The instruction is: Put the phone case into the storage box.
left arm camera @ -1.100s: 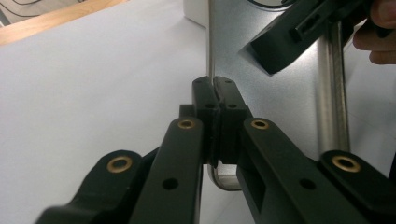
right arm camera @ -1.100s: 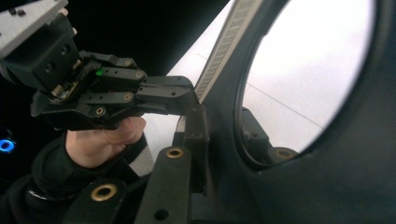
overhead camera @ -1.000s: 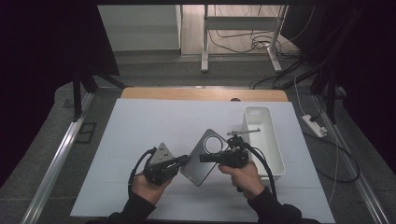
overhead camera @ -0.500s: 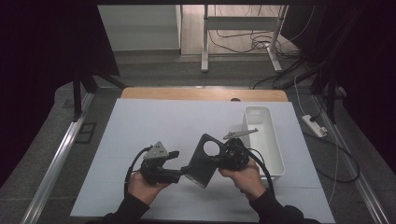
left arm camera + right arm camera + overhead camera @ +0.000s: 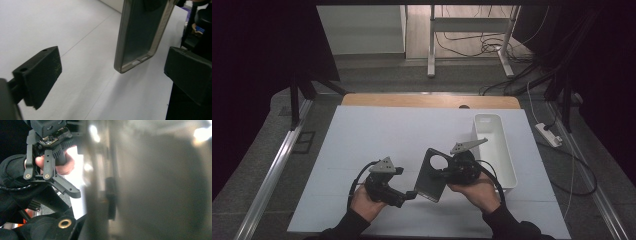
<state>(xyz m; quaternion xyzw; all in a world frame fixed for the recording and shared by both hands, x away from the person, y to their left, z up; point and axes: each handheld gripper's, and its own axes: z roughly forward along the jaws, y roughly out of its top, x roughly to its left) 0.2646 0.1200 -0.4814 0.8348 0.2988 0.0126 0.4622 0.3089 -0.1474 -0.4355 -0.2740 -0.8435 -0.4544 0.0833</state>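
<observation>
A dark grey phone case (image 5: pixel 433 176) with a round camera hole hangs tilted above the white table (image 5: pixel 377 135). My right gripper (image 5: pixel 443 172) is shut on its upper right part; in the right gripper view the case (image 5: pixel 155 185) is a close blur. My left gripper (image 5: pixel 409 194) sits at the case's lower left corner. Its jaws have just been opening and now stand wide apart. In the left gripper view the case's lower end (image 5: pixel 140 32) hangs between the two pads (image 5: pixel 40 72), touching neither. The other hand (image 5: pixel 62 165) shows at the left of the right gripper view.
A long white tray (image 5: pixel 499 150) stands on the table just right of my right hand. A wooden strip (image 5: pixel 432 101) runs along the table's far edge. On the floor lie a power strip (image 5: pixel 548 135) and cables; metal rails flank the table.
The left gripper's jaws have opened and let go of the case. The right gripper has tipped the case up more steeply and drawn it slightly right.
</observation>
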